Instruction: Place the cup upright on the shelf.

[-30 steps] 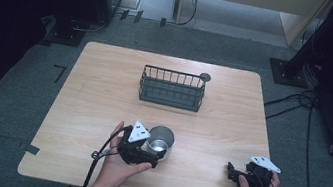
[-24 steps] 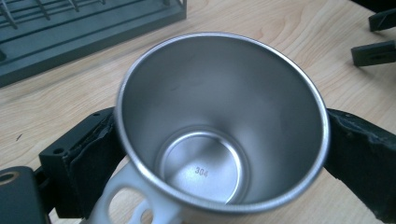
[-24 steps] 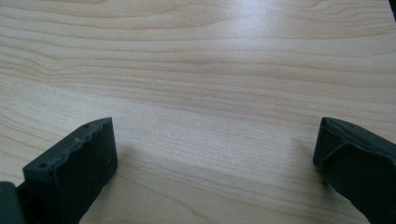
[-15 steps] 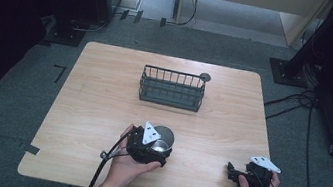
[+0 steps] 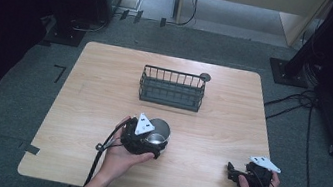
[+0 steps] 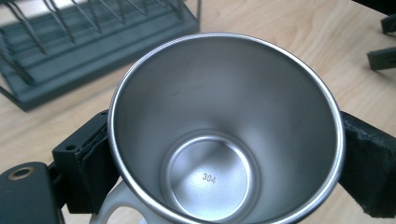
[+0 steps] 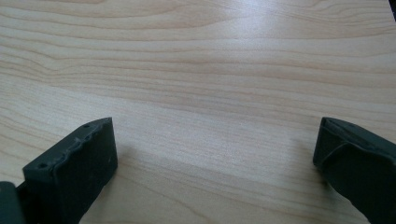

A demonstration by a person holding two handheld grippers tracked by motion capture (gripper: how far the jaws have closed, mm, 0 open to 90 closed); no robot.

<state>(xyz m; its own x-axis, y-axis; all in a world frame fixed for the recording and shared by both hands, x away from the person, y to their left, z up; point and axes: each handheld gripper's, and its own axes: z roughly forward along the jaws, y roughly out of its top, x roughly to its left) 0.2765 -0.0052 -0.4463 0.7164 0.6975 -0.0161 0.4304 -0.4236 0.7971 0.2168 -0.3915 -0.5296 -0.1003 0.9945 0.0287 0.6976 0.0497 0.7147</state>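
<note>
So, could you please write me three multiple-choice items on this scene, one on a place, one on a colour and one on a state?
1. Where does the wire basket stand?
A. on the table's far half, past the cup
B. on the floor
C. beside the right gripper

2. What colour is the cup inside?
A. red
B. silver metal
C. white

3. How do the left gripper's jaws stand?
A. wide apart over bare wood
B. folded away
C. one pad on each side of the cup

Answers: 1 A, as the high view shows the basket beyond the cup and hands. 2 B, as the left gripper view shows a shiny steel interior. 3 C, as the pads press against both sides of the cup; it is the right gripper that gapes over bare wood.
</note>
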